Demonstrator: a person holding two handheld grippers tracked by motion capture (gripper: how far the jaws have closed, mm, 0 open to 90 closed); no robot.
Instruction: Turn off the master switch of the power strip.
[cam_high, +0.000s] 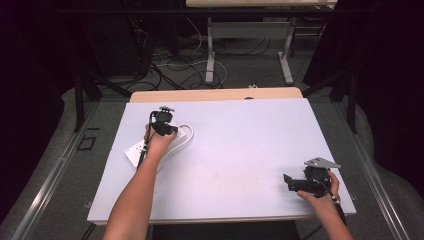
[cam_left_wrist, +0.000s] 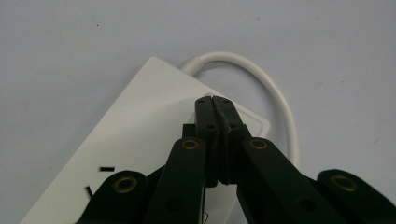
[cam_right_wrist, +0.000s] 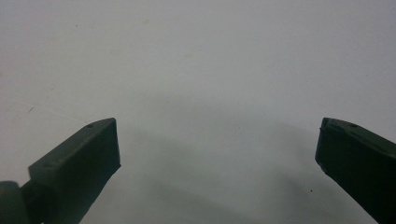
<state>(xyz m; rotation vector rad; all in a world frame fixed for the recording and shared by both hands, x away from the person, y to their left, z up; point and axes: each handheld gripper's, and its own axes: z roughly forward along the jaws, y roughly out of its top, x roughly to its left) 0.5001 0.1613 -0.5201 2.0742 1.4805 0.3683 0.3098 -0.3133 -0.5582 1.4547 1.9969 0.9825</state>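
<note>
My left hand-held gripper (cam_high: 164, 120) hovers over the left half of the bench (cam_high: 240, 150), toward its far-left corner, pointed down at a white power strip (cam_high: 150, 147). The strip lies flat on the bench at a slant, its near end reaching toward the left edge and its far end under my gripper. In the left gripper view the two black jaws are pressed together with no gap between them, their tips (cam_left_wrist: 213, 100) over the strip's end (cam_left_wrist: 140, 140) where the cable leaves it. I cannot tell whether the tips touch the strip or pinch anything. The white cable (cam_left_wrist: 275, 93) loops out from that end and curves round the right side of my jaws, lying on the bench surface. Two dark socket slots show on the strip's face at the lower left of that view.

My right hand-held gripper (cam_high: 295, 184) sits well apart from the strip, near the bench's near-right corner, its jaws pointing left. In the right gripper view its jaws stand wide apart with just bare bench (cam_right_wrist: 210, 93) between them.
</note>
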